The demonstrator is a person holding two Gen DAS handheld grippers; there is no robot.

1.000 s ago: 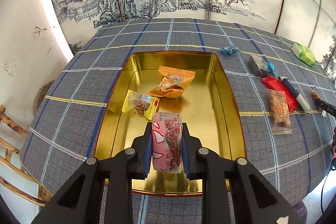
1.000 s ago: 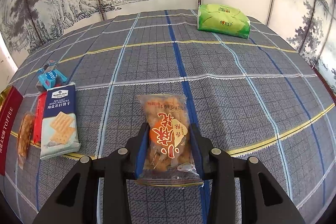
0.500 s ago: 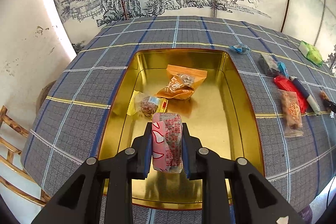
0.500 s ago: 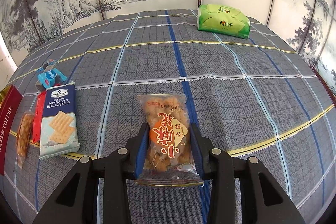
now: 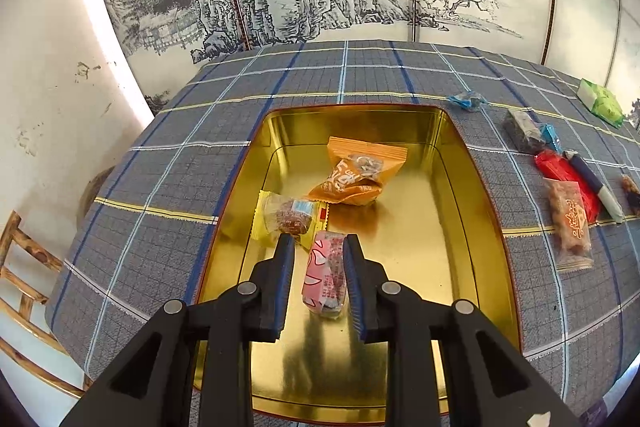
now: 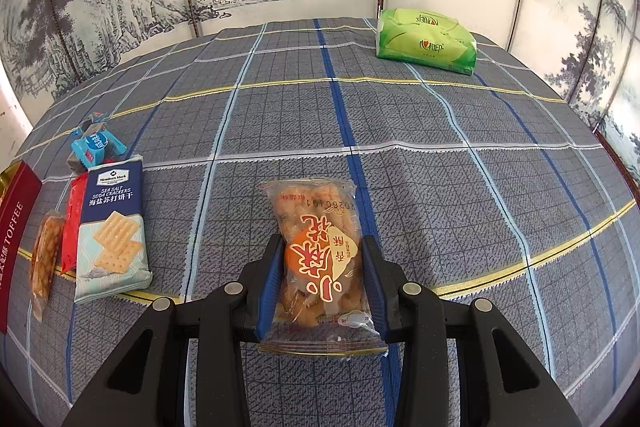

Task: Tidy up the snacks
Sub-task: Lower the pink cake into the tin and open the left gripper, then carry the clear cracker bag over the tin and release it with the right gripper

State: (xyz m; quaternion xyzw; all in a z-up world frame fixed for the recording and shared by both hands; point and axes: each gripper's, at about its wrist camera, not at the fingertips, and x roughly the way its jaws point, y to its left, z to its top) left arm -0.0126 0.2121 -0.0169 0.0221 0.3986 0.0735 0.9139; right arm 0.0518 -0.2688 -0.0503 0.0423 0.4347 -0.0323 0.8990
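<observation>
Snacks fill both views: a pink-and-white wrapped snack [image 5: 325, 273] stands between the opening jaws of the left gripper [image 5: 318, 251], leaning against the right pad with a gap at the left one, over the gold tin [image 5: 472, 227]. Whether it rests on the tin floor is unclear. Its long axis runs away from the camera. The right gripper [image 6: 320, 247] pinches a clear bag of fried twists [image 6: 320, 259], lengthwise along the fingers, above the plaid tablecloth [image 6: 440, 167]; its near end is cut off behind the jaws.
</observation>
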